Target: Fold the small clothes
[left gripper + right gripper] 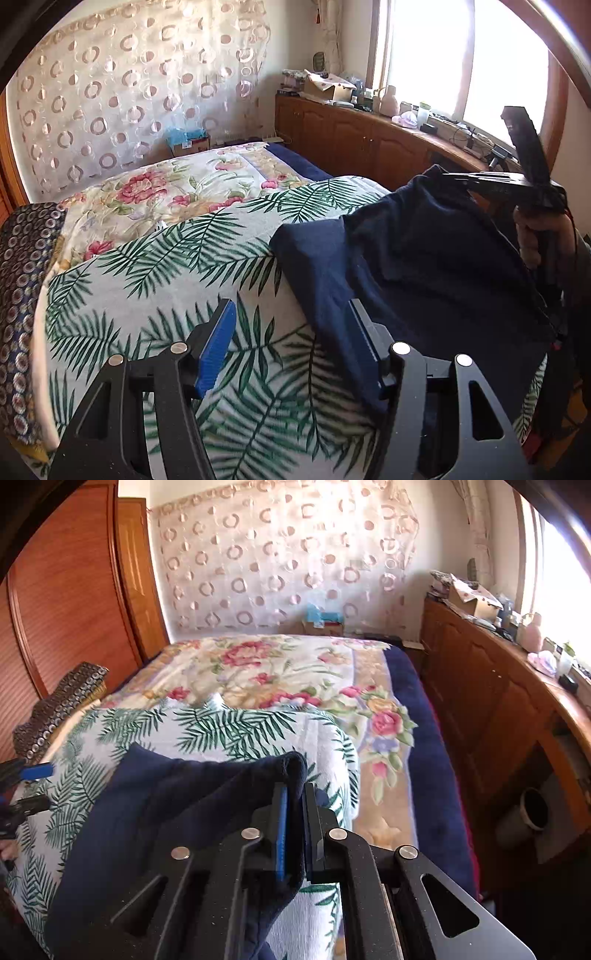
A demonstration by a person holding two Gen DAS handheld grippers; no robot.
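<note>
A dark navy garment (424,251) lies on the palm-leaf blanket (166,280) on the bed. In the left wrist view my left gripper (291,339) is open, with its blue pads wide apart; the garment's left edge lies over the right finger (364,343). My right gripper (454,181) shows at the far right of that view, lifting the garment's far corner. In the right wrist view the right gripper (295,812) is shut on a fold of the navy garment (177,805), which drapes down and left. The left gripper's blue pad (35,771) shows at the left edge.
A floral bedspread (280,672) with a navy border covers the bed beyond the blanket. A patterned dark cloth (22,288) lies at the left. A wooden cabinet (491,709) with clutter runs along the right under the window. A wooden wardrobe (74,590) stands at the left.
</note>
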